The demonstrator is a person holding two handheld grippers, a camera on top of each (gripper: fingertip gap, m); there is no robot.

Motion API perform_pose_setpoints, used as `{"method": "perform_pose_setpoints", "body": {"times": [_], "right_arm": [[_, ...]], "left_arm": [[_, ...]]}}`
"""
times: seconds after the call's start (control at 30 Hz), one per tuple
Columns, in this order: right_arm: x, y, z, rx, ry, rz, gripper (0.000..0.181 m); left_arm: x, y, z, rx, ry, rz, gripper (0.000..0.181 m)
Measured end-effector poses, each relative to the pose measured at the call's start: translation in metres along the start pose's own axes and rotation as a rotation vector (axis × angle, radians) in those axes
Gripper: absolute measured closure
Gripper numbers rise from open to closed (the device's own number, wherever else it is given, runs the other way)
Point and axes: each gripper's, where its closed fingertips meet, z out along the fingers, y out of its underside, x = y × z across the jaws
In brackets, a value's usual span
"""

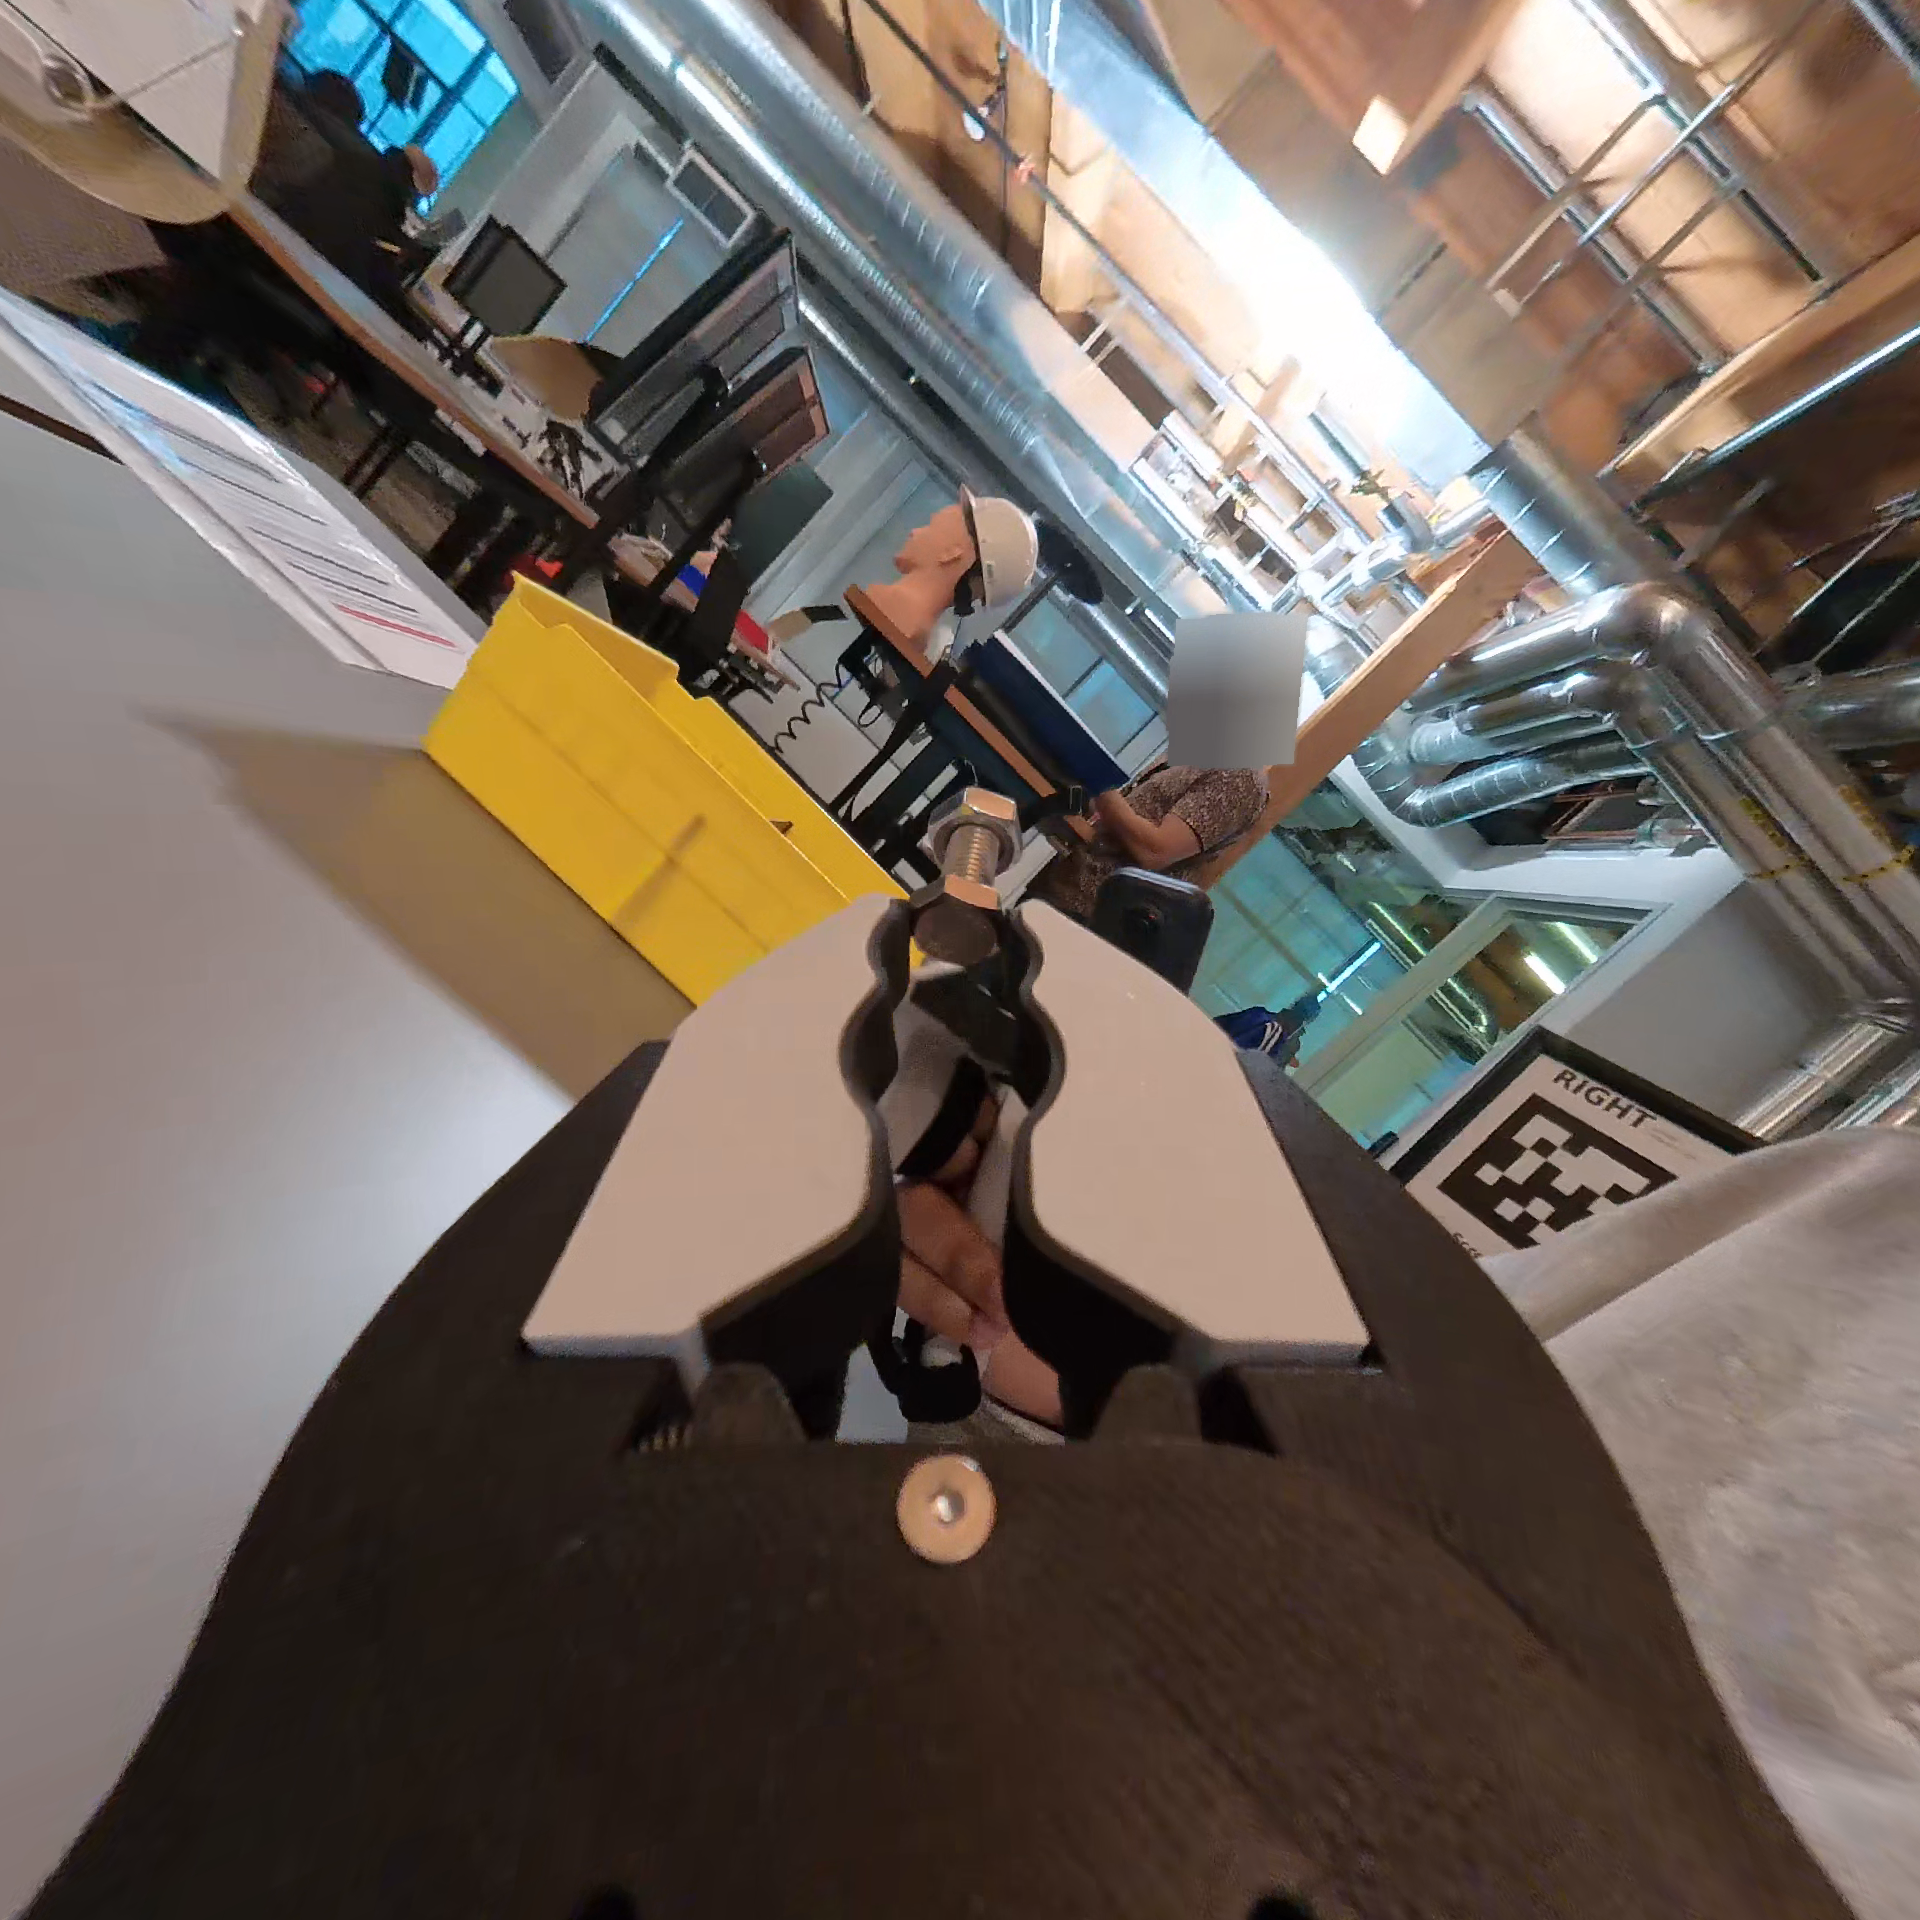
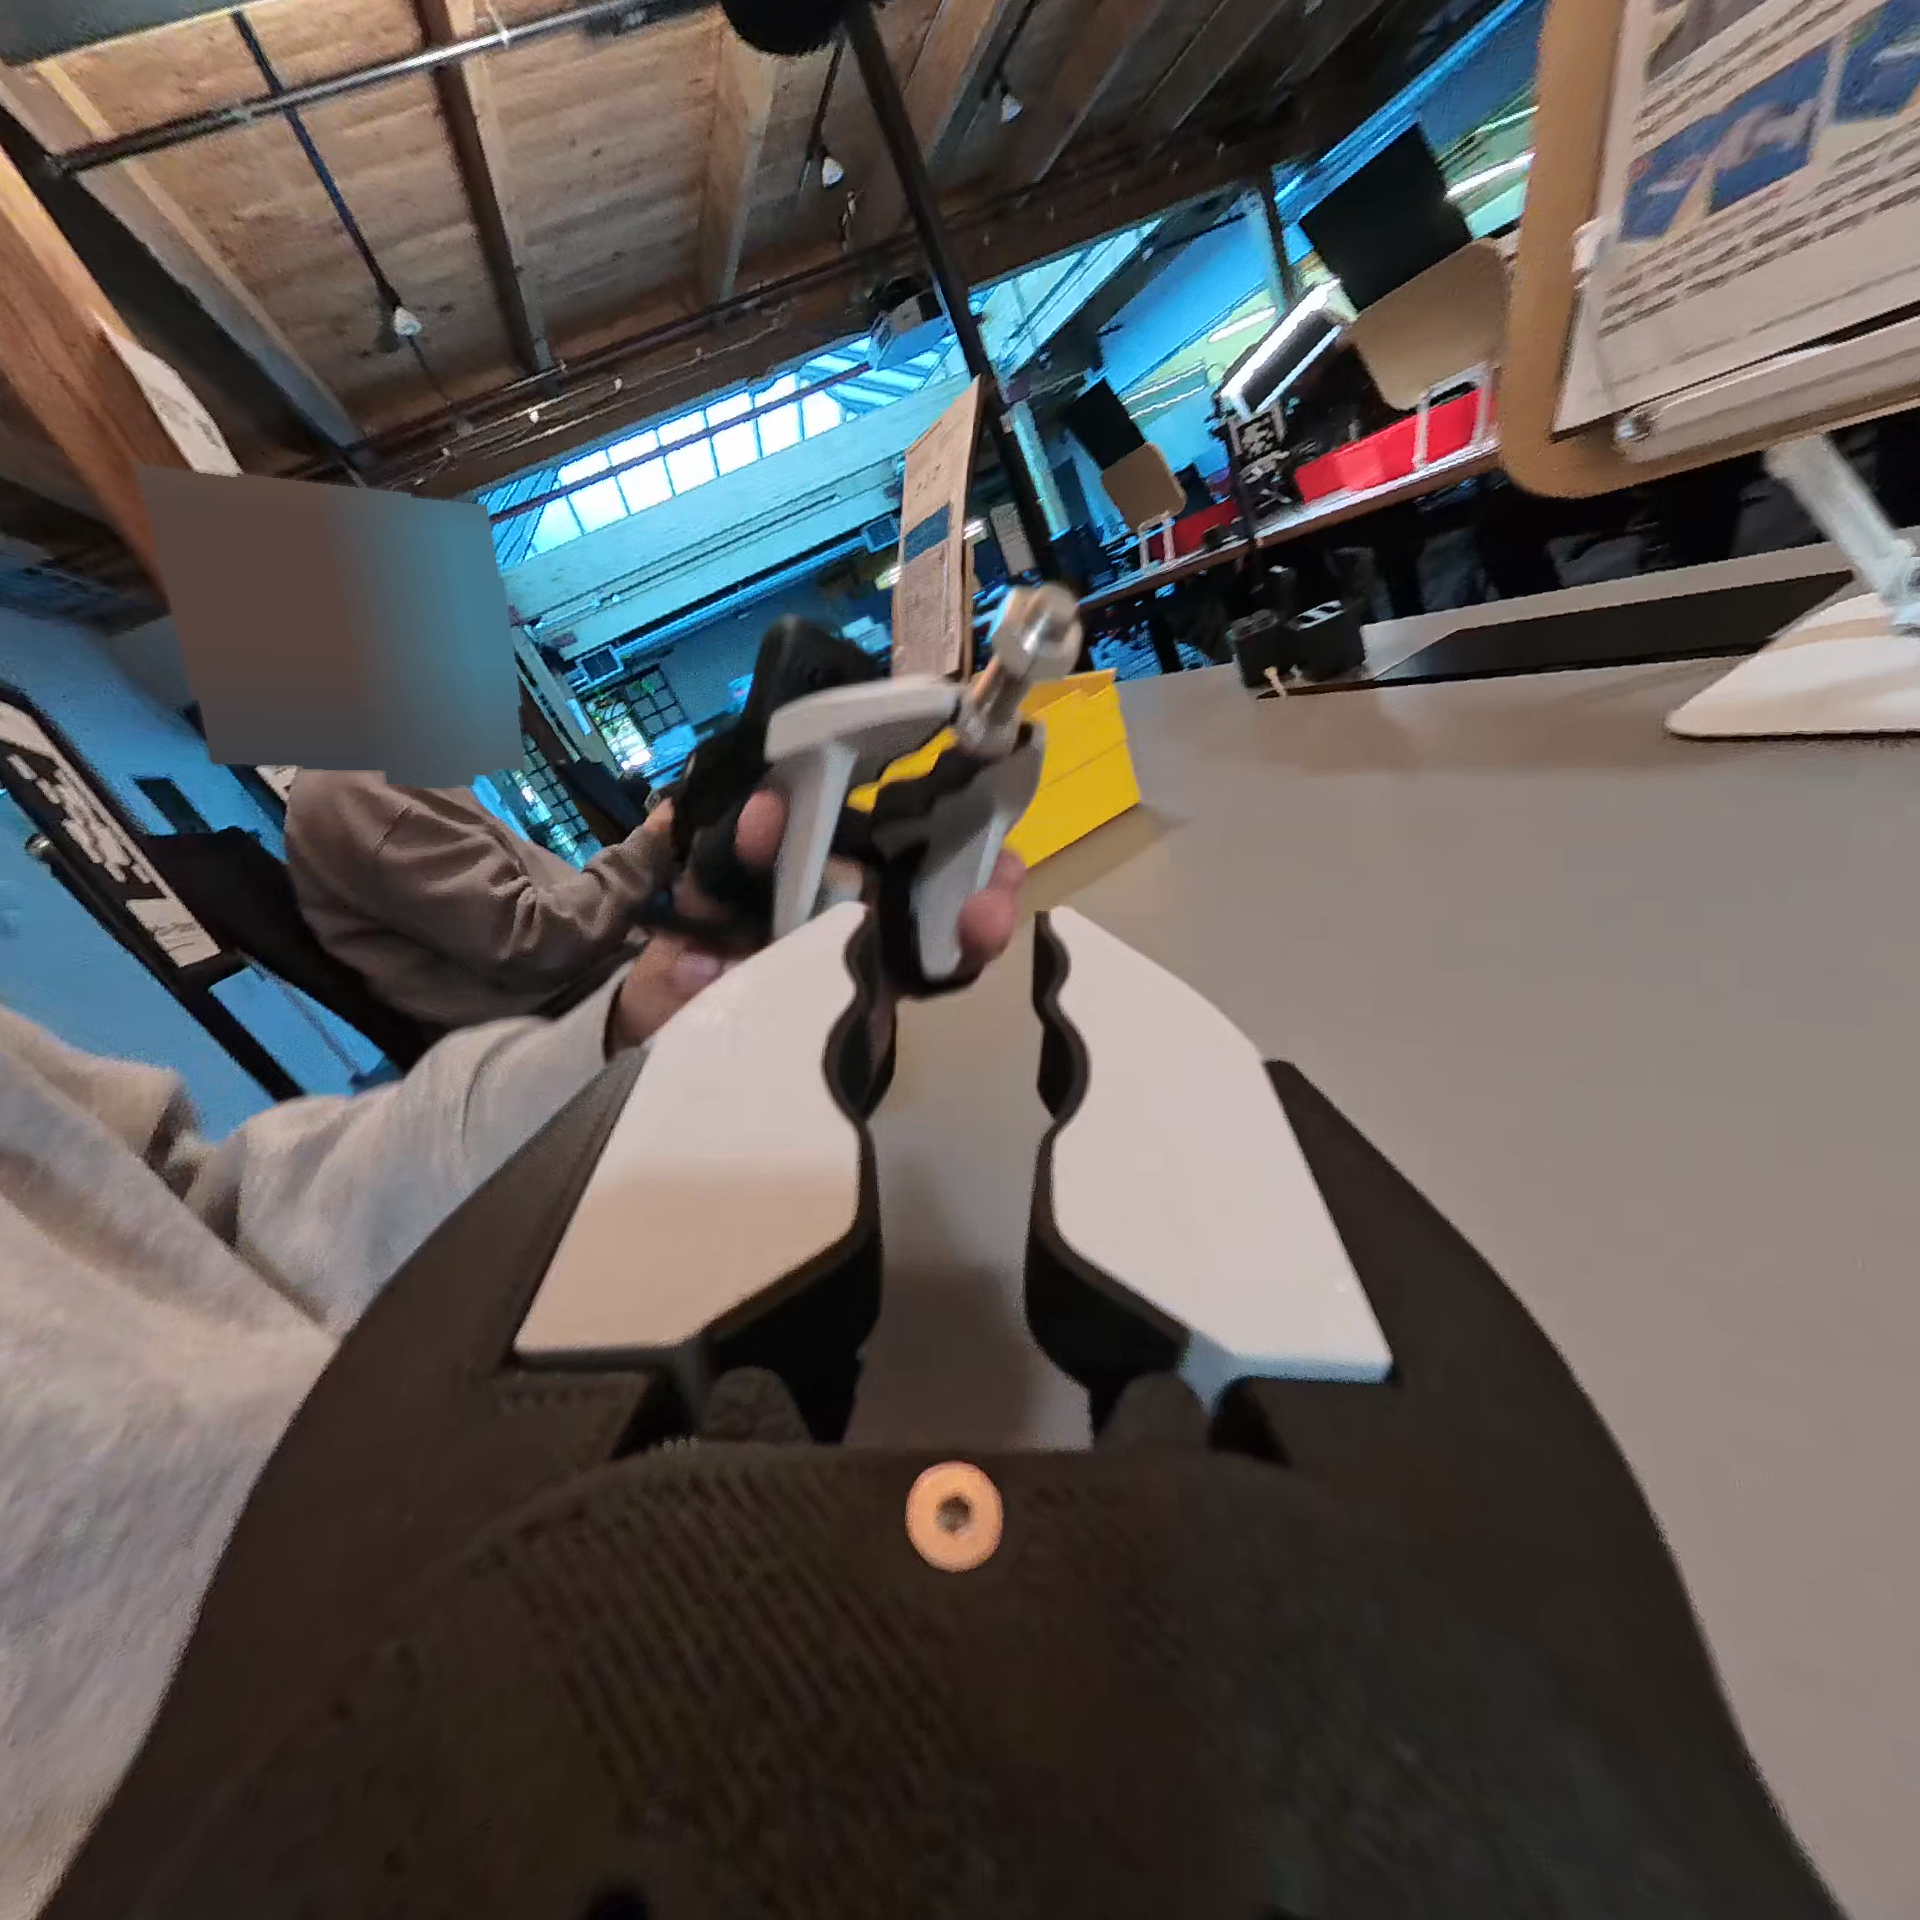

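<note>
My left gripper (image 1: 956, 920) is shut on the hex head of a steel bolt (image 1: 968, 864). The bolt points up and away, with a hex nut (image 1: 982, 816) threaded on near its far end. In the right wrist view the left gripper (image 2: 987, 727) is held up in a hand (image 2: 982, 920) above the grey table (image 2: 1455, 987), and the bolt (image 2: 1023, 649) sticks out of its tips. My right gripper (image 2: 956, 940) is open and empty. It sits just below and in front of the left gripper, not touching it or the bolt.
A yellow plastic bin (image 1: 623, 790) stands on the grey table (image 1: 208, 1039) beyond the left gripper and also shows in the right wrist view (image 2: 1086, 769). A white monitor stand base (image 2: 1797, 686) is at the far right. A person in a beige top (image 2: 436, 894) sits left. Both grippers' tips are close together, under 4 cm apart.
</note>
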Motion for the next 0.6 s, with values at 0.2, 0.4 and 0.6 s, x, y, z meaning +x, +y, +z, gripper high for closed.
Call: {"method": "perform_pose_setpoints", "body": {"times": [0.2,0.4,0.6], "right_arm": [[0.010,-0.013,-0.013,0.086,-0.011,0.096,0.153],[0.003,-0.015,-0.012,0.103,-0.060,0.133,0.157],[0.005,-0.012,-0.011,0.089,-0.059,0.144,0.162]], "left_arm": [[0.003,0.028,0.001,0.001,0.000,0.022,0.165],[0.003,0.031,-0.002,0.023,0.026,-0.007,0.164],[0.006,0.046,0.003,0.001,0.052,-0.017,0.164]]}}
